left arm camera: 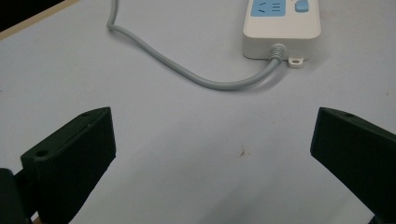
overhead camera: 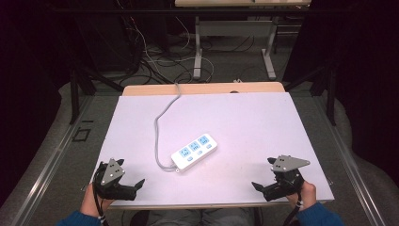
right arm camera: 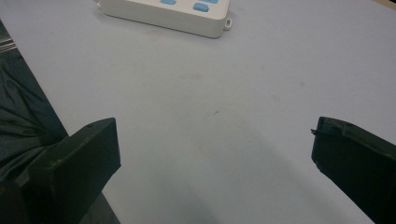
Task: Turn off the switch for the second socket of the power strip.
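Observation:
A white power strip (overhead camera: 195, 151) with blue sockets and blue switches lies at an angle in the middle of the white table (overhead camera: 244, 117). Its grey cable (overhead camera: 160, 127) curves from its near-left end and runs to the far edge. The strip's cable end (left arm camera: 282, 29) shows at the top of the left gripper view, its long side (right arm camera: 164, 12) at the top of the right gripper view. My left gripper (overhead camera: 131, 178) rests at the near left corner, open and empty. My right gripper (overhead camera: 264, 173) rests at the near right, also open and empty, jaws toward the strip.
A wooden strip (overhead camera: 202, 88) borders the table's far edge. Beyond it stand a desk frame (overhead camera: 233, 33) and tangled floor cables (overhead camera: 155, 61). Metal rails (overhead camera: 51, 160) run along both sides. The person's lap (right arm camera: 23, 126) lies past the near edge.

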{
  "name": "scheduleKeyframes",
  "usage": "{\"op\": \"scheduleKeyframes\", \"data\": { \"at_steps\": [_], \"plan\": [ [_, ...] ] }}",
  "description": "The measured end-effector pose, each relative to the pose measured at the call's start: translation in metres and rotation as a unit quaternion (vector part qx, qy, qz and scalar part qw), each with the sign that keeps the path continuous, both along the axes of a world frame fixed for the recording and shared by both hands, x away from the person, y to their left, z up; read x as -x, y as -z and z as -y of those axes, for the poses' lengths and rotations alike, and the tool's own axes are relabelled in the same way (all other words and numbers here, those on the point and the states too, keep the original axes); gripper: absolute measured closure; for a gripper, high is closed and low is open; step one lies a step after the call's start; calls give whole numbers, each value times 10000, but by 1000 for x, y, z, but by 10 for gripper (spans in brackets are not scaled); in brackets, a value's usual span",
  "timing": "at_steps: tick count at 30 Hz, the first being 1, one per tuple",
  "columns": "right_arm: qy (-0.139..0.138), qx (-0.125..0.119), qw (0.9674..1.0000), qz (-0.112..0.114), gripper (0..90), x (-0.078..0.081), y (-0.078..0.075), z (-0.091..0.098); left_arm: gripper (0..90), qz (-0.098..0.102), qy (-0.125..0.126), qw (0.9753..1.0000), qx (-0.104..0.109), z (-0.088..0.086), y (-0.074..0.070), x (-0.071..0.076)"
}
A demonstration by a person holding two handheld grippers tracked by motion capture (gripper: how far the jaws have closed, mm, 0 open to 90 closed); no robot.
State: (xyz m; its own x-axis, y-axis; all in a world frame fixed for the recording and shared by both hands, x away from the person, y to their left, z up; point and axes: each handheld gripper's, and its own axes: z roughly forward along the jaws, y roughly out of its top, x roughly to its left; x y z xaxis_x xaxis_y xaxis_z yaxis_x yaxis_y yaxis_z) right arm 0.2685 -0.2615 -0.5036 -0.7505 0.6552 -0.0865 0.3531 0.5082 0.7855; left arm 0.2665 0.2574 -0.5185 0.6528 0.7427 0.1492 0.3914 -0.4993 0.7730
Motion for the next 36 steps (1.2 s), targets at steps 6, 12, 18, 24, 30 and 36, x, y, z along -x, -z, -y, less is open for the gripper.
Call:
{"op": "scheduleKeyframes", "data": {
  "at_steps": [6,12,18,24,30,36],
  "plan": [
    [-1,24,10000,6,8,0,0,0,2,92,-32,9999,-76,0,-2,0],
    [21,11,10000,-5,10,0,0,-1,2,49,-61,10000,6,0,-3,0],
    [-12,24,10000,9,13,0,0,0,2,60,-75,10000,6,2,-7,0],
    [-1,83,10000,-44,14,0,-1,0,2,24,-111,9999,-47,5,-11,-3],
    [15,52,10000,-29,14,0,0,0,1,56,-188,9998,-37,5,-15,-8],
    [32,53,10000,9,15,-1,0,-1,1,16,-204,9998,-4,8,-17,-11]
  ]
}}
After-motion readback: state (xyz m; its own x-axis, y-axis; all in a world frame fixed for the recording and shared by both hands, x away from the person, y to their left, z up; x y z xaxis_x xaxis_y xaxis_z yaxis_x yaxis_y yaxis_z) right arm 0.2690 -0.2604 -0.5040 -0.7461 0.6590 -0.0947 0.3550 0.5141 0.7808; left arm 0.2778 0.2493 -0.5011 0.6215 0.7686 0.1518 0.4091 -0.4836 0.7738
